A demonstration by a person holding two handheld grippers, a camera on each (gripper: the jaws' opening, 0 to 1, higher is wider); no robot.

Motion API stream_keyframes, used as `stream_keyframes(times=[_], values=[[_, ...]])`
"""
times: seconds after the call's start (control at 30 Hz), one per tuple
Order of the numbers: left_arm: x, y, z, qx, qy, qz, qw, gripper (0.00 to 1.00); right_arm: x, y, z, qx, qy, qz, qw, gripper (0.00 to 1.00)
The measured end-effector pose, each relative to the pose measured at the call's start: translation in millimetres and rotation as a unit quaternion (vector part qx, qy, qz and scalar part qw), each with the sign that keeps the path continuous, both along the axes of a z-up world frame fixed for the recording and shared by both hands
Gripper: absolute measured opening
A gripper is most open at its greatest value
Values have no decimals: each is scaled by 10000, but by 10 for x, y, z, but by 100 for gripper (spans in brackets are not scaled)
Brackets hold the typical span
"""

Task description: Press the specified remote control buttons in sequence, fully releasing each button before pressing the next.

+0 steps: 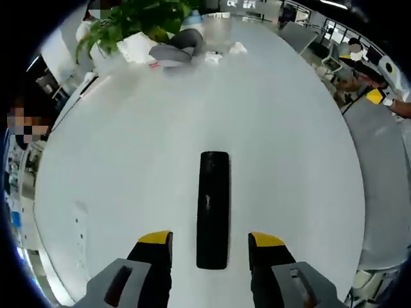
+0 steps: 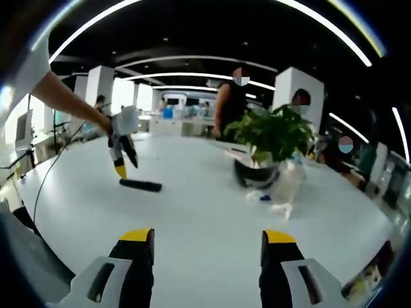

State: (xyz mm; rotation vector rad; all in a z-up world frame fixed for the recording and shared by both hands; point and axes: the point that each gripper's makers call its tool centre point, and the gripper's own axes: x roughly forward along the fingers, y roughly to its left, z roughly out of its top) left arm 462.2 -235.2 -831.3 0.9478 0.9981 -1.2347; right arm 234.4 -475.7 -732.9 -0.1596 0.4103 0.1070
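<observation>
Right, left gripper view: left gripper (image 1: 210, 242) hangs over the white table (image 1: 128, 160), jaws spread wide, grasping nothing. The remote control (image 1: 213, 209) lies flat on the table, its near end sitting between the two yellow fingertips (image 1: 156, 238) without touching either. Long axis runs straight away from the gripper, in line with the jaws; far end points toward the potted plant (image 1: 144, 19) at the table's far edge. Buttons too dark to tell, so I cannot tell which end is the top. A grey bundle (image 1: 176, 48) and white scraps lie beyond the remote, beside the plant.

Right gripper view: right gripper (image 2: 209, 247) is well apart from the remote (image 2: 140, 185), jaws open, empty. From here the remote's long axis lies crosswise. The left gripper (image 2: 122, 151), held in a person's hand, is tilted down with its tips just above the remote's near-left end. The plant (image 2: 273, 138) stands off to the remote's right, a clear bottle (image 2: 289, 183) just beside the pot.

Risks, as judgement: the remote is light and loose on a slick top, so an off-centre press near its end could tip or skid it; open jaws straddling it could nudge it sideways; not lifting fully between presses would break the sequence; the right gripper's view could lose the remote if it swings away.
</observation>
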Motion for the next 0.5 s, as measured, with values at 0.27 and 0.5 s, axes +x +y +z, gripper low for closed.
stream_keyframes(times=[0.27, 0.5], values=[[84, 111, -207, 369, 38, -34, 9993, 43, 1, 5, -14, -35, 43, 14, 10000, 65], [78, 145, -320, 540, 69, -2, 9985, 39, -1, 4, -35, -65, 97, 16, 9999, 65]])
